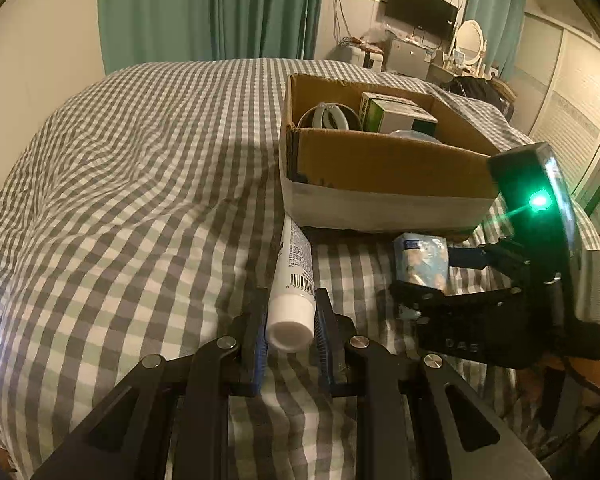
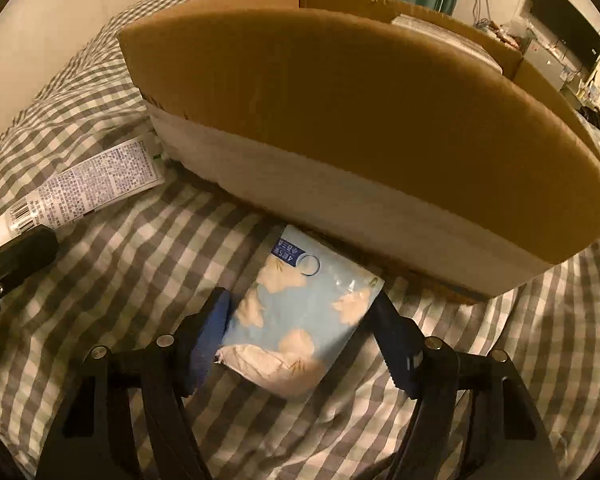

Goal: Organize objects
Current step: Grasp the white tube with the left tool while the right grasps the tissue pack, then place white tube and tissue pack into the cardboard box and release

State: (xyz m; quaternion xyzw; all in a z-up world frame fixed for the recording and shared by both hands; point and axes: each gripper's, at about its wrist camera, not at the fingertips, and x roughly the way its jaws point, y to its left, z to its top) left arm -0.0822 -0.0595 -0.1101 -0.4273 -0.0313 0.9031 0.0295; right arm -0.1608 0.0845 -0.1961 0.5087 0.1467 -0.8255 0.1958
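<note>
A white tube point(image 1: 293, 280) with a barcode lies on the checked bedspread, its cap end between the fingers of my left gripper point(image 1: 290, 312), which is shut on it. The tube also shows in the right wrist view point(image 2: 84, 188). My right gripper point(image 2: 300, 320) is shut on a light blue tissue pack point(image 2: 300, 312) lying on the bed against the cardboard box point(image 2: 340, 120). In the left wrist view the right gripper point(image 1: 424, 276) holds the tissue pack point(image 1: 424, 260) just in front of the box point(image 1: 380, 168).
The open box holds a round tin point(image 1: 330, 118), a green and white carton point(image 1: 396, 114) and a clear lid point(image 1: 412, 134). The bed point(image 1: 140, 180) stretches left. Green curtains, a TV and a dresser with a mirror stand behind.
</note>
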